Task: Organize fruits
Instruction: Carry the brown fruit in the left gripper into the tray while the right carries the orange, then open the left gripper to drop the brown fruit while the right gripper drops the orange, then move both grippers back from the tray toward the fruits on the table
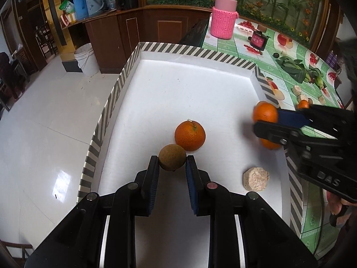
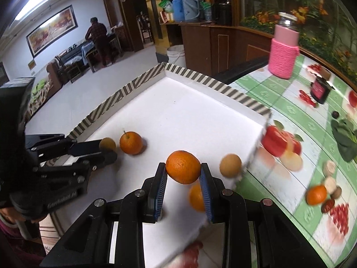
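Note:
A white tray [image 1: 178, 82] with a grey striped rim sits on the fruit-print tablecloth. My left gripper [image 1: 172, 164] is shut on a small brown round fruit [image 1: 172, 157] just above the tray floor, beside an orange [image 1: 189, 135] resting in the tray. My right gripper [image 2: 183, 170] is shut on an orange [image 2: 183, 167] and holds it over the tray's right side; it shows in the left wrist view [image 1: 265, 116] too. Another orange [image 2: 196, 197] lies below it, and a brown fruit [image 2: 230, 165] sits at the tray's right edge.
A pale chunk [image 1: 256, 179] lies in the tray. On the tablecloth are a pink knit-covered jar [image 1: 223, 15], a dark small box [image 1: 258, 40], leafy greens [image 1: 294, 68], pale pieces and another orange [image 2: 316, 194]. The floor drops away left of the tray.

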A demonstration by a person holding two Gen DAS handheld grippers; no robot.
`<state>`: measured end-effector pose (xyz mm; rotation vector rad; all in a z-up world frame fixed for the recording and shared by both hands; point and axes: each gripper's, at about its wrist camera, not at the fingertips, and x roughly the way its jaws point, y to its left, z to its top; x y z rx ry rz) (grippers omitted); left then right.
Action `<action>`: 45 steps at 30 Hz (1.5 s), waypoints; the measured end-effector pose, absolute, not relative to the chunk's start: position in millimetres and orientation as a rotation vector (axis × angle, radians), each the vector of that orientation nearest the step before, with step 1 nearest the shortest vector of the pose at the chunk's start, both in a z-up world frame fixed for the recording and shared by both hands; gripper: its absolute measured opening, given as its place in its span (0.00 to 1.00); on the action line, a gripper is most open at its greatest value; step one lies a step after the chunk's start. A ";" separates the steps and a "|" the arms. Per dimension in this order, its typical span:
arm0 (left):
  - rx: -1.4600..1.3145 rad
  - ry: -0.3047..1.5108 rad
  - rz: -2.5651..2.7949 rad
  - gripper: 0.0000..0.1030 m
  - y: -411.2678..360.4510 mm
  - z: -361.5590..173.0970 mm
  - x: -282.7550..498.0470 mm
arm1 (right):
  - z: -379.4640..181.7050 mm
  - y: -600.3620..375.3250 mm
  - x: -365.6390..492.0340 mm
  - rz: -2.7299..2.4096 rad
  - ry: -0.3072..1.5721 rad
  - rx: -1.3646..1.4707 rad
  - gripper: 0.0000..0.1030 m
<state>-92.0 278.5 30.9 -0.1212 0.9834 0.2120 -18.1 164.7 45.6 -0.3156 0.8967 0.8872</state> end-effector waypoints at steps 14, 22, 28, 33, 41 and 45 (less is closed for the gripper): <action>-0.109 1.016 0.255 0.21 278.2 25.4 -88.5 | 24.7 184.9 -7.2 0.882 0.941 -0.354 0.32; -0.117 1.010 0.292 0.50 278.1 28.0 -91.1 | 45.2 160.4 -17.2 0.874 0.907 -0.293 0.43; -0.095 0.974 0.302 0.55 266.3 37.7 -92.9 | 64.7 131.3 -28.3 0.845 0.858 -0.269 0.57; -0.090 0.945 0.279 0.59 251.6 46.6 -92.2 | 76.3 96.9 -30.8 0.808 0.837 -0.206 0.63; -0.086 0.899 0.211 0.65 214.8 60.5 -86.2 | 85.4 40.9 -35.2 0.713 0.818 -0.158 0.72; -0.078 0.893 0.165 0.65 194.5 63.4 -81.9 | 84.9 13.8 -37.2 0.663 0.815 -0.166 0.76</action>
